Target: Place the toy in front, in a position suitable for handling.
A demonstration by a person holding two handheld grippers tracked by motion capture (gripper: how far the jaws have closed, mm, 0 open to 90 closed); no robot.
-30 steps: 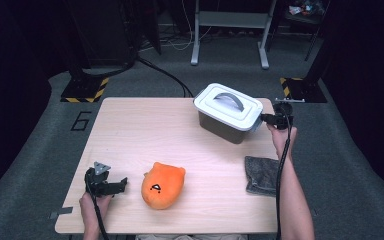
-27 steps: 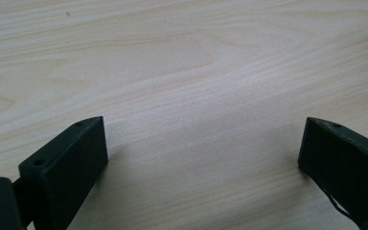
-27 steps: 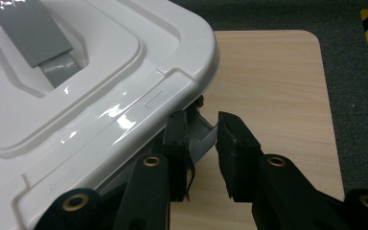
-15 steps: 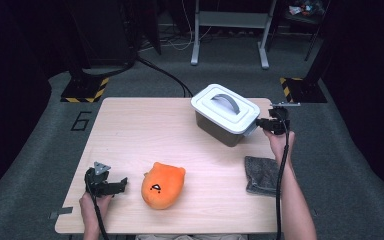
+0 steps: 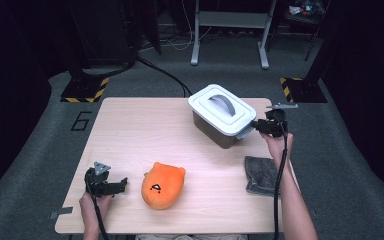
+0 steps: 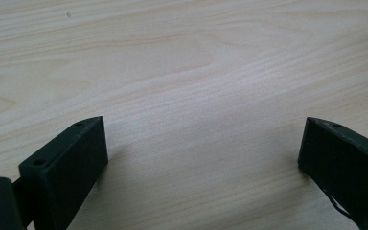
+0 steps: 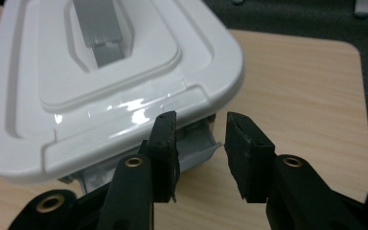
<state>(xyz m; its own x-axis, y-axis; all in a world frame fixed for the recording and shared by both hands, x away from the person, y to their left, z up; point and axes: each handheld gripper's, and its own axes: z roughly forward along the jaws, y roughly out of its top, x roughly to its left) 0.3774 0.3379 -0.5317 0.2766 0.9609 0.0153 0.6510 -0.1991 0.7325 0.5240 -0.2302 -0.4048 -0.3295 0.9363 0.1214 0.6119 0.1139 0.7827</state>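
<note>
At the left of the high view, the left gripper is held low over the near left part of the wooden table, pointing toward the orange plush toy just beside it. Its jaws are spread wide apart in the left gripper view, with nothing but bare wood grain between them.

The plush toy is laid near the front edge, well apart from the box, which is set at the far right part of the table. The box is grey, turned at an angle, and is covered by a white lid with a grey handle across the top.

At the box's right end the right gripper is pointed at the grey latch under the lid's rim. Its jaws have just been opening and are parted by a small gap (the latch is seen just ahead of that gap, not pinched between the pads), so nothing is grasped.

A dark grey cloth is laid flat at the right edge, nearer the person than the box, beside the right forearm.
</note>
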